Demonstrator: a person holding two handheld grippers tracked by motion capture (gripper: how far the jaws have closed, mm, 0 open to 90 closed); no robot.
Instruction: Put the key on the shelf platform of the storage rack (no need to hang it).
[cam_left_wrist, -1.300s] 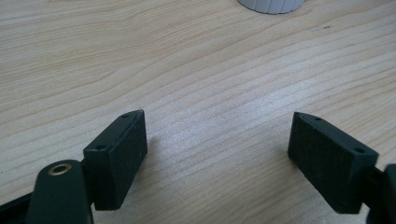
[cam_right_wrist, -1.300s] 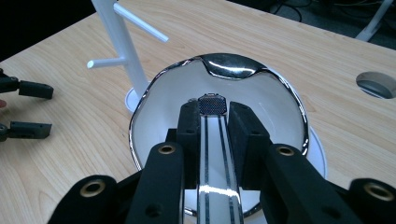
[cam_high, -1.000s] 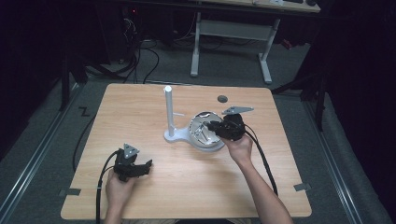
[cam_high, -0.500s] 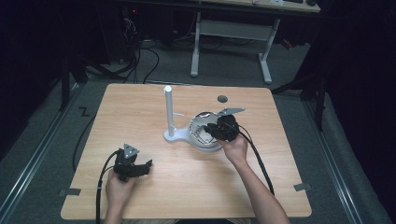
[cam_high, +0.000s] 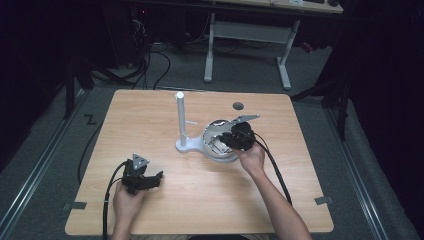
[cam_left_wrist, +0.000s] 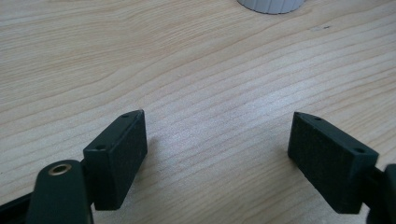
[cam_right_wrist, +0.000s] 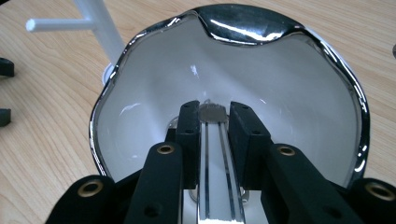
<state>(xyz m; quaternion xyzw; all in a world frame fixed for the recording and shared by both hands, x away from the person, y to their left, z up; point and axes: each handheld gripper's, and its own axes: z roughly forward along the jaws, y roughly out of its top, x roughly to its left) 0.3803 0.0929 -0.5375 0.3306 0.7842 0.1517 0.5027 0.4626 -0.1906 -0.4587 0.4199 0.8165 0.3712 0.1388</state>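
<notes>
Right gripper view: your right gripper (cam_right_wrist: 215, 122) has its jaws clamped on the cup's handle (cam_right_wrist: 218, 172) | white cup (cam_right_wrist: 154, 93) just ahead, mouth facing you | left gripper (cam_high: 142, 179) wide open, empty, over bare table (cam_left_wrist: 187, 56) | white stand (cam_high: 181, 120) beyond cup

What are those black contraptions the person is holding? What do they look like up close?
Two hand-held tongs, all black. The left tongs carry a grey three-cornered plate on top, and a black cable trails from them; another cable runs back from the right tongs. Each jaw ends in a flat rectangular black pad on an arm with brass-coloured rivets. The forearms are bare, with no sleeves in view.
</notes>
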